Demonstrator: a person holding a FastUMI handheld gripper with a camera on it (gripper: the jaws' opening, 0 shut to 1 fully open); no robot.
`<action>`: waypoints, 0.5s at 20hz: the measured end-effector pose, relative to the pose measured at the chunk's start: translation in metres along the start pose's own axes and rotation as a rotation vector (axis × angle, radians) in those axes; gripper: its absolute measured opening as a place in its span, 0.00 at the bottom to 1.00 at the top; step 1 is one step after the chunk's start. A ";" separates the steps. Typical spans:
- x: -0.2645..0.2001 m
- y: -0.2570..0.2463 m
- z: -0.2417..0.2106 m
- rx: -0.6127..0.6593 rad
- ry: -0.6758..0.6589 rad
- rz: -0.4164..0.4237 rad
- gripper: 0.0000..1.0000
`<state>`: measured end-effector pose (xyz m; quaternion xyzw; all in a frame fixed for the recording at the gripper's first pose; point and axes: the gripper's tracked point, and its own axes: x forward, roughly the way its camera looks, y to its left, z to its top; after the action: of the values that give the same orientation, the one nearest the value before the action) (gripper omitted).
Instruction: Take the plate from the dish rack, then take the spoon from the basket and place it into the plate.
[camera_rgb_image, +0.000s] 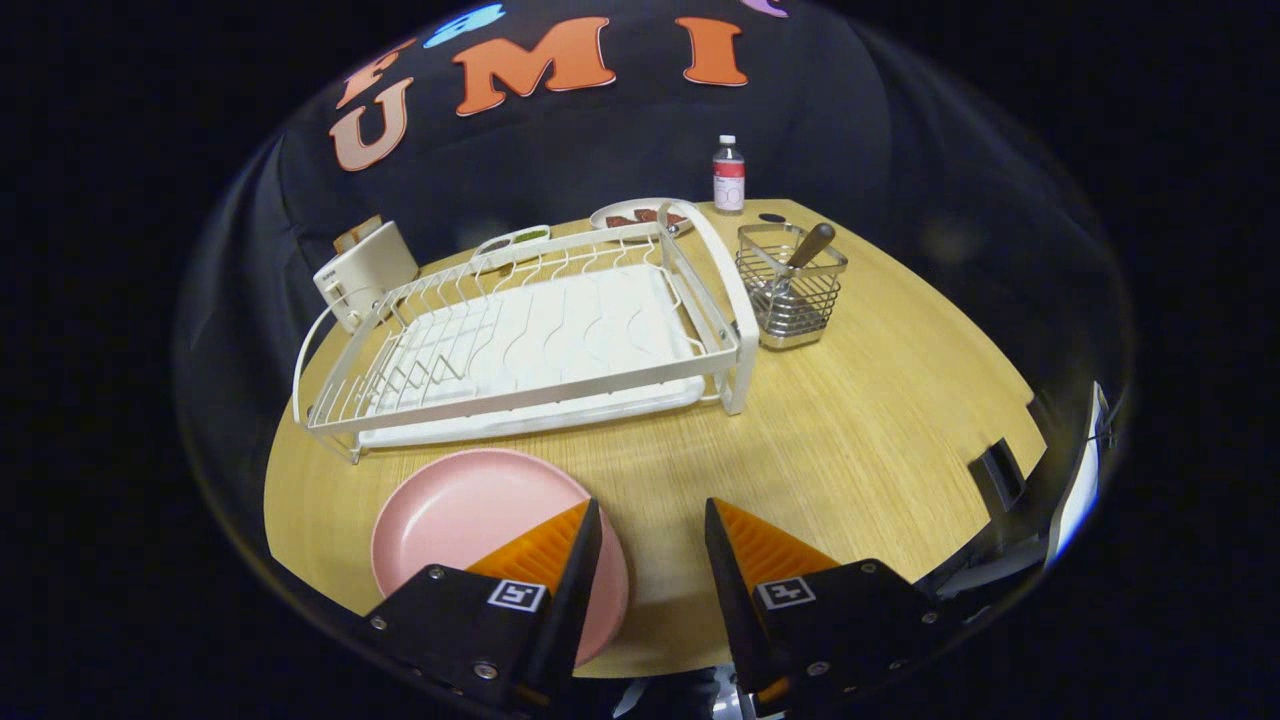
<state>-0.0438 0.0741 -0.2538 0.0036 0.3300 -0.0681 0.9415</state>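
Plate (470, 515), pink and bare, lies flat on the wooden table (850, 440) at about seven o'clock from the middle of our view, just in front of the white dish rack (530, 340), and our gripper (650, 525) hangs over it with its fingers apart and nothing between them, one finger covering the plate's near rim. At one o'clock we see the wire basket (792, 285) beside the rack with the spoon (808, 245) standing in it, brown handle up. Beyond it stands a small bottle (728, 175) whose red-and-white label we cannot read; a beige toaster (362, 272) sits at ten o'clock.
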 end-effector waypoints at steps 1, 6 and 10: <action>-0.003 -0.010 0.008 0.011 -0.017 -0.009 0.63; -0.015 -0.066 0.051 0.059 -0.127 -0.082 0.79; -0.018 -0.095 0.084 0.082 -0.224 -0.115 0.84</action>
<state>-0.0180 -0.0223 -0.1728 0.0155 0.2194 -0.1354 0.9661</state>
